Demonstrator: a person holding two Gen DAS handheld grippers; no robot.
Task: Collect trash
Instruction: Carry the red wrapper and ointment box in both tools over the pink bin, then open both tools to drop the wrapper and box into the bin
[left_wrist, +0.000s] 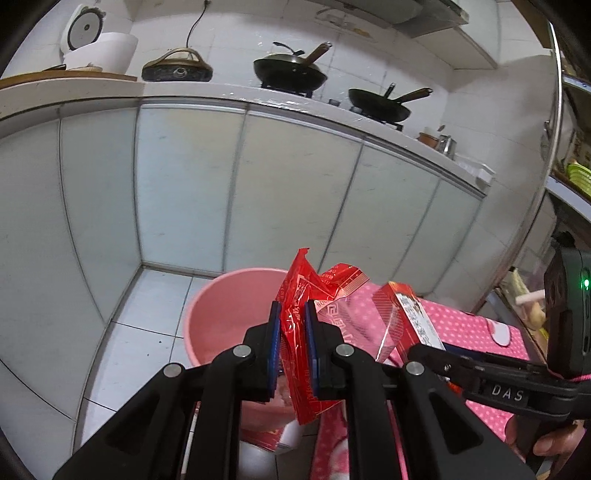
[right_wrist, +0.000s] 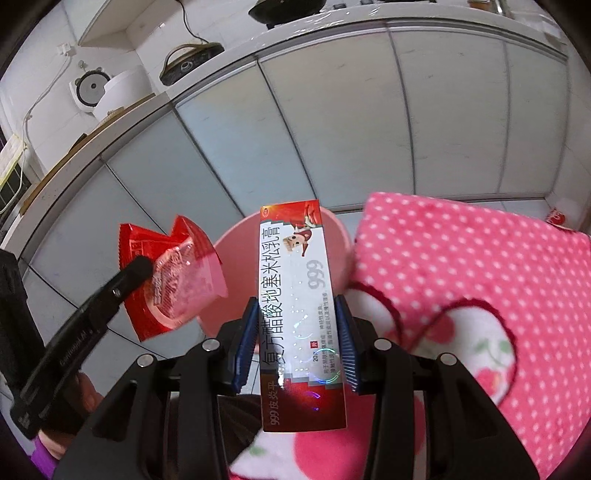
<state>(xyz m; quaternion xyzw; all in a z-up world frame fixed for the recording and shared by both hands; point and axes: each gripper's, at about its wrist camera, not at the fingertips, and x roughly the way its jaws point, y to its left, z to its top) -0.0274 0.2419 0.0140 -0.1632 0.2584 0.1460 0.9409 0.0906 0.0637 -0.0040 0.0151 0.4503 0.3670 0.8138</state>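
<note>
Left gripper (left_wrist: 292, 325): blue pads clamped on a crumpled red snack wrapper (left_wrist: 301, 332), held upright in the air over the near rim of the pink plastic bucket (left_wrist: 221, 314) standing on the white tiled floor (left_wrist: 147, 306). Right gripper (right_wrist: 295, 341): pads closed against both long sides of a red-and-white ointment carton (right_wrist: 297, 295), long axis pointing forward, far end reaching over the bucket rim. Both items off the surface, side by side, wrapper to the left of the carton, apart. Pink polka-dot cloth (right_wrist: 480, 266) directly right of the bucket. Behind: pale cabinet doors (left_wrist: 295, 192), counter with rice cooker (left_wrist: 96, 44) and two black pans (left_wrist: 290, 70)
</note>
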